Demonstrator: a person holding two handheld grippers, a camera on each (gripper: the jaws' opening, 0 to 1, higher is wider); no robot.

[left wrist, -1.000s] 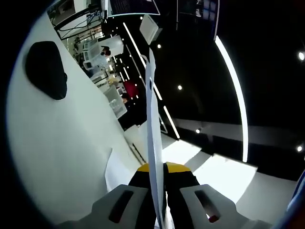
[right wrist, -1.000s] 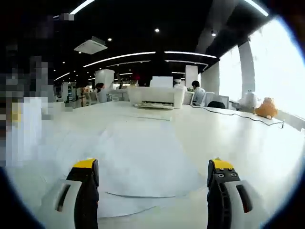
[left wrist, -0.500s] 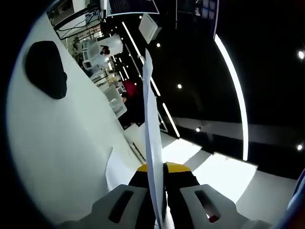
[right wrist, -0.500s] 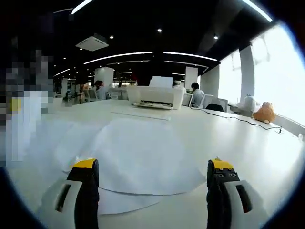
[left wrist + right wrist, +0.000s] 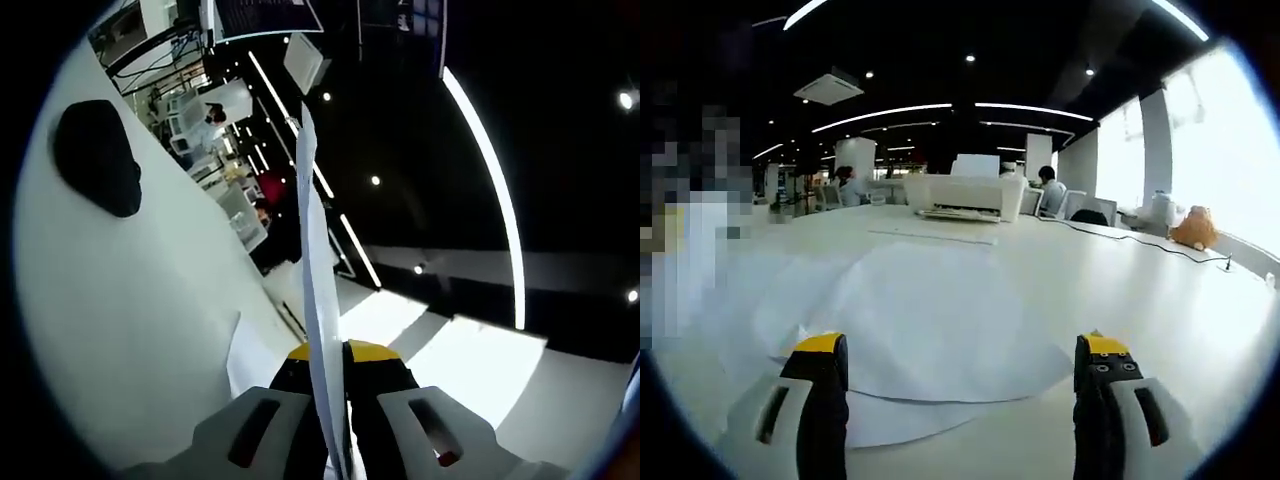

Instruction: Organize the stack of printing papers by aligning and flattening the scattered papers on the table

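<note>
In the left gripper view, the left gripper (image 5: pixel 328 400) had its two yellow-tipped jaws closed on a sheet of paper (image 5: pixel 312 240), which was seen edge-on as a thin white strip rising from between the jaws toward the top of the frame. The view was strongly rolled, so the white table (image 5: pixel 130 300) filled the left side at a steep slant; a dark rounded object (image 5: pixel 97 155) lay on it well apart from the jaws, too indistinct to identify. A second sheet's corner (image 5: pixel 250 355) showed on the table just beside the jaws, its remainder cut off behind them. In the right gripper view, the right gripper (image 5: pixel 965 375) held its jaws wide apart, grasping nothing, above the near edge of the loose papers (image 5: pixel 930 320), which lay overlapped and fanned out on the table, their curved front edges misaligned. Open tabletop extended to the right of the papers and beyond them toward a white printer (image 5: pixel 965 195) at the far side. A cable (image 5: pixel 1140 245) ran across the table's right part toward a small orange-brown toy (image 5: pixel 1195 228). Seated people in the background were too small to make out.
</note>
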